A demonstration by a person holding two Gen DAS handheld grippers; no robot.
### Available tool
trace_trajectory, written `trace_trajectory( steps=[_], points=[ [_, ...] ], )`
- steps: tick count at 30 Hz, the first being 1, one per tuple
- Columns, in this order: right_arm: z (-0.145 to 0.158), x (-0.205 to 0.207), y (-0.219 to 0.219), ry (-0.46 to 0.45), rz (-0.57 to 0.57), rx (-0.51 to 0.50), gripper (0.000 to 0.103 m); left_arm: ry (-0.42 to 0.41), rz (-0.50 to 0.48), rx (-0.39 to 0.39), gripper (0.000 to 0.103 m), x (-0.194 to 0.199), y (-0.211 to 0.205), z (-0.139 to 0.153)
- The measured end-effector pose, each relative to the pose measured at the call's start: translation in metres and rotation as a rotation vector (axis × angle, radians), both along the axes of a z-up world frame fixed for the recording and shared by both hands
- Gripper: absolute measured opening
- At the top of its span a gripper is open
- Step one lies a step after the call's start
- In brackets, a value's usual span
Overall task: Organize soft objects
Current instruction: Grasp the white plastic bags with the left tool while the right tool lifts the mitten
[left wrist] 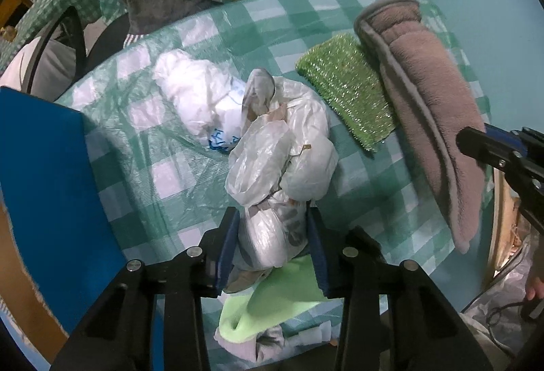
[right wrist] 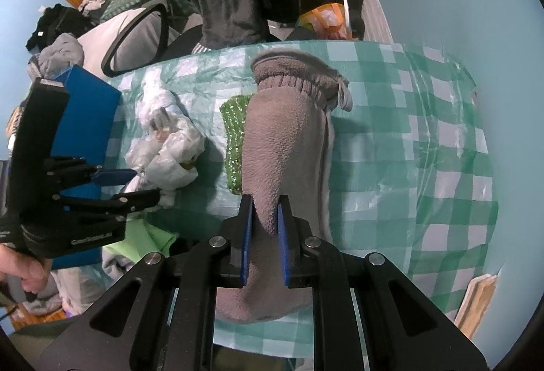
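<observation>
Two claws are at work over the checked surface [right wrist: 425,140], each already committed to a different soft item. The left claw [left wrist: 272,245] points straight down and pinches the near end of a bundle of crumpled plastic bags [left wrist: 282,160], its blue pads pressing the plastic from both sides; gripping one end probably lets the whole bundle come up in one piece. The right claw [right wrist: 265,235] is pressed together on a fold of the grey fleece garment [right wrist: 282,140], whose far end trails across the surface, likely so it can be dragged or lifted clear. Between the two lies a green glittery sponge cloth [left wrist: 343,82], partly tucked under the fleece's edge, and a light green cloth [left wrist: 272,306] sits beneath the left claw, both untouched
</observation>
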State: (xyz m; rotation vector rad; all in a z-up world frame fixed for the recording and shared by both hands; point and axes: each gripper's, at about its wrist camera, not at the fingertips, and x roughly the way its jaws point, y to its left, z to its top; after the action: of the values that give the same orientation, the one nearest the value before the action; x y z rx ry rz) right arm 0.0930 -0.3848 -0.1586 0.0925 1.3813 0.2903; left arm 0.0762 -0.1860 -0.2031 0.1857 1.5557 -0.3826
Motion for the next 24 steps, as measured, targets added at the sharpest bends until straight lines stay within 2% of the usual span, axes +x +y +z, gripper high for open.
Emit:
trace_trajectory(
  steps=[7,24],
  points=[
    [0.012,0.0,0.0,-0.025,0.008,0.013,0.012,-0.047,0.023,-0.01,0.04,-0.003,0.016,0.017],
    [0.052,0.001,0.021,-0.093,0.056,0.051,0.011,-0.157,0.058,-0.033,0.04,-0.019,0.038,0.079]
  ],
)
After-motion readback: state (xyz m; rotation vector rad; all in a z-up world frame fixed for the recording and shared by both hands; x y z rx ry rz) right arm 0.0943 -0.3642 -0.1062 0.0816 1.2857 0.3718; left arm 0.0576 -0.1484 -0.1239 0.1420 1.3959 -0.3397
